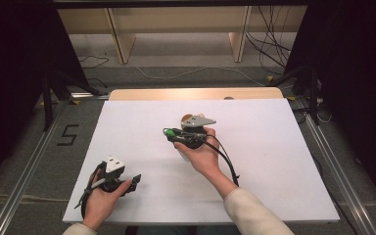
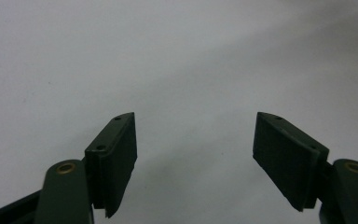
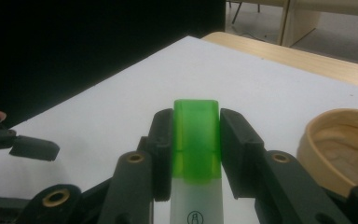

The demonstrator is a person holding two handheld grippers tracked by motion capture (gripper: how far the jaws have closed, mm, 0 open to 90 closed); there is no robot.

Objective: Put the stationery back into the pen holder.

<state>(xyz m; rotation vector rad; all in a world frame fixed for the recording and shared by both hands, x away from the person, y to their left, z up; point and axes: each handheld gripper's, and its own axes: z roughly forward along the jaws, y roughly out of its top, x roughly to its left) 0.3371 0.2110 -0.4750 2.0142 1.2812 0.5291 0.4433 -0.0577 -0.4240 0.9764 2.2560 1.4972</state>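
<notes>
The green-capped white tube sits clamped in the right gripper, its green cap pinched from both sides by the black jaws, the white body with a small printed mark running down toward the camera in the right gripper view. In the high view the right gripper is lifted near the middle of the white table, the person's right hand wrapped around it, and a bit of the tube's white body peeks out under the palm. A wooden bowl rests at about three o'clock of the tube in the right gripper view; in the high view the bowl peeks out at twelve o'clock of the hand, behind the grey plate. Over at seven o'clock on the table, the left gripper is held low by the left hand. In its own view the left gripper has its jaws spread wide, nothing between them but white surface.
</notes>
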